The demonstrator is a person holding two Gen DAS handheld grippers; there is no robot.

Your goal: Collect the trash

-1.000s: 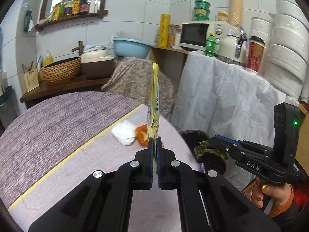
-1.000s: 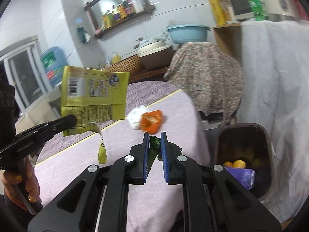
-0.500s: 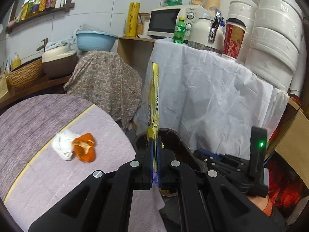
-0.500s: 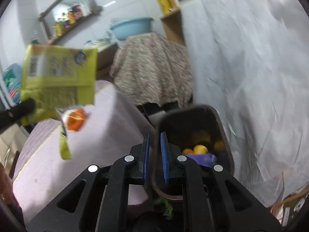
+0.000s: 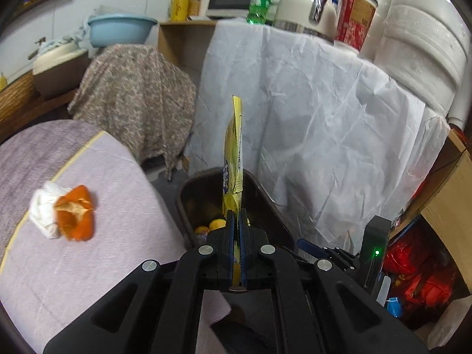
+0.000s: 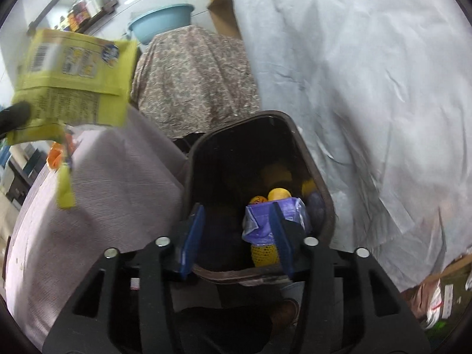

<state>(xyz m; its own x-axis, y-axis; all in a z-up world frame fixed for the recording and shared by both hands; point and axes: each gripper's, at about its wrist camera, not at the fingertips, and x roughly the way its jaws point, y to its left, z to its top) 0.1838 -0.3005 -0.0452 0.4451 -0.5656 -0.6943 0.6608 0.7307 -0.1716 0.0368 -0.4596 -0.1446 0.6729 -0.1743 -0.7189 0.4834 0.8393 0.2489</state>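
Trash already lies in the bin (image 6: 320, 183); right claw (image 6: 236, 236) is opening, empty, above it; left claw (image 5: 235, 230) pinches the yellow wrapper (image 5: 234, 153); tissue (image 5: 44, 212) and orange peel (image 5: 76, 215) remain on the surface (image 5: 88, 265).

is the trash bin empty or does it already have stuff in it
Not empty: the brown trash bin already holds yellow round pieces and a purple wrapper.

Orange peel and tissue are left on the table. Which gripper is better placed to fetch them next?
Right. The right gripper is opening over the bin with nothing between its jaws, while the left gripper is shut on the yellow wrapper.
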